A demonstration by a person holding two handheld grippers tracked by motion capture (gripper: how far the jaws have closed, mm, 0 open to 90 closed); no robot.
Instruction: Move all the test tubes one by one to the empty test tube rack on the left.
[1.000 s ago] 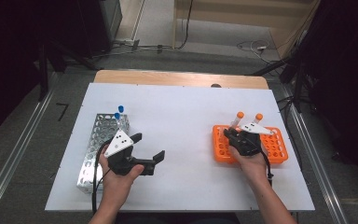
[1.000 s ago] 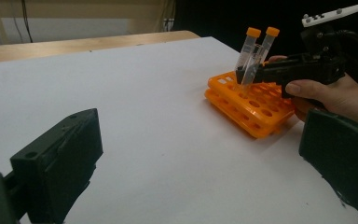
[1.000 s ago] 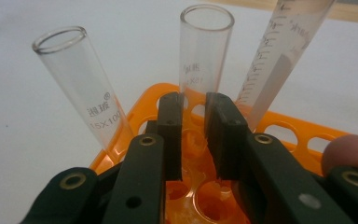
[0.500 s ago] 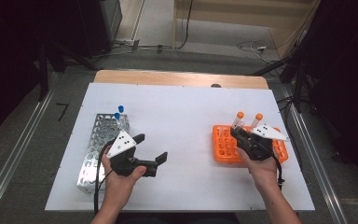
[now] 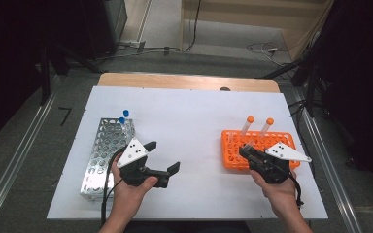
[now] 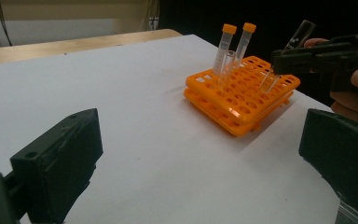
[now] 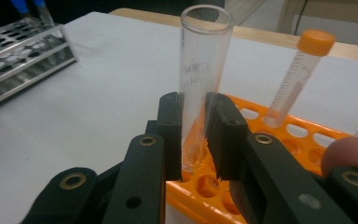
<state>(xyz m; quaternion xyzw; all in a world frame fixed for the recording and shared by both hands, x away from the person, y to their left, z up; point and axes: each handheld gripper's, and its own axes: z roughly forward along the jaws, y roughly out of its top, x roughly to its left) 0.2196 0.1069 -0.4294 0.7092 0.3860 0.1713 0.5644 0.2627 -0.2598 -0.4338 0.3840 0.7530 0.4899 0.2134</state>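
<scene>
My right gripper [image 7: 193,135] is shut on a clear uncapped tube [image 7: 200,70] and holds it upright over the near edge of the orange rack [image 7: 279,135]. In the left gripper view, that tube [image 6: 299,33] leans in the right gripper [image 6: 279,63], its lower end just above the rack's [image 6: 242,93] holes. Two orange-capped tubes [image 5: 249,124] stand at the far side of the orange rack [image 5: 233,145]. My left gripper [image 5: 164,156] is open and has nothing in it; it rests low over the white sheet and points toward the orange rack.
A metal rack [image 5: 104,150] lies at the left with two blue-capped tubes [image 5: 124,115] at its far end. The white sheet [image 5: 189,116] covers the table; a wooden strip [image 5: 184,81] runs along its far edge. Cables trail on the floor beyond.
My right gripper has drawn right and toward the near edge with the clear tube in it, rising slightly. The left gripper has stayed where it was.
</scene>
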